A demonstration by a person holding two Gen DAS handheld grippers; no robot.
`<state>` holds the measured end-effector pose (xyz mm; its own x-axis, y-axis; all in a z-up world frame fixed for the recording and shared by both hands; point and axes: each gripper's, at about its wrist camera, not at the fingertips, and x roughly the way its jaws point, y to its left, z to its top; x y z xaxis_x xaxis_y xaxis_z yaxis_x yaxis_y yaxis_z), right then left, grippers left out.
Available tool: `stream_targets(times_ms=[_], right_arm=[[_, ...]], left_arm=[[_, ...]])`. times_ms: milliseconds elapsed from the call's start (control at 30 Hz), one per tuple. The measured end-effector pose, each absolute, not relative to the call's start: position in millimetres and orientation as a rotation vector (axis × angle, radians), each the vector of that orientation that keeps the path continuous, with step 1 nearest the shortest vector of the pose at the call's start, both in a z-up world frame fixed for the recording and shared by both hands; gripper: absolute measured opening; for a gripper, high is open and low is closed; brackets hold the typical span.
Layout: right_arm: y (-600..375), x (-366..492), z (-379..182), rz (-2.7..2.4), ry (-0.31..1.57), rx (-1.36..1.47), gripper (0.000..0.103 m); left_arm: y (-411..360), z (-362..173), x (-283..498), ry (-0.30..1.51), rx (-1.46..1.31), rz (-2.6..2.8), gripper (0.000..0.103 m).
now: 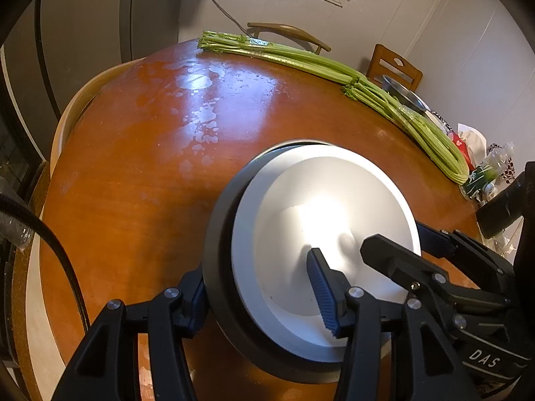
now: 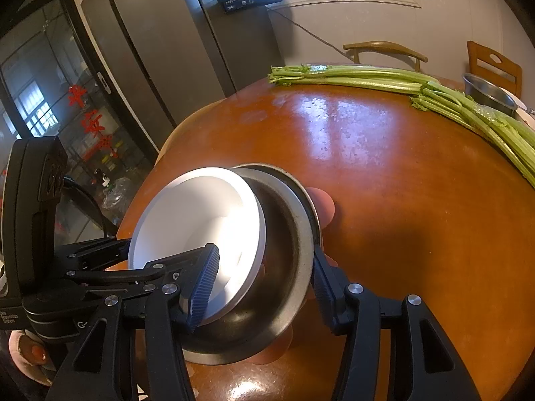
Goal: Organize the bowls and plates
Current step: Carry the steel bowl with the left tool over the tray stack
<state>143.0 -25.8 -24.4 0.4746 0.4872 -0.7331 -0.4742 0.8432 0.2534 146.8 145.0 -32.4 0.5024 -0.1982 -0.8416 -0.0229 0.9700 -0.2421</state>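
Two dishes nested near the table (image 1: 133, 173) edge: white bowl (image 1: 327, 234) sits tilted inside dark bowl (image 2: 287, 260); left gripper (image 1: 260, 294) clamps both rims on its side; right gripper (image 2: 264, 284) spans the opposite rims, contact looks firm; stacking step, judged; next: settle white bowl level, release; celery (image 1: 301, 60) lies far back.
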Motion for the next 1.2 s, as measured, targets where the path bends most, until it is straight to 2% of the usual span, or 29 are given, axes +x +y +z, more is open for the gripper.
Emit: stream_targets(times_ms=[700, 1200], right_arm=[[-27, 140, -21, 0.557, 0.877, -0.034, 0.057], [-30, 135, -13, 0.549, 0.849, -0.044, 0.057]], left_arm=[[147, -27, 145, 1.012, -0.229, -0.103, 0.055], [147, -13, 138, 0.959, -0.226, -0.103, 0.062]])
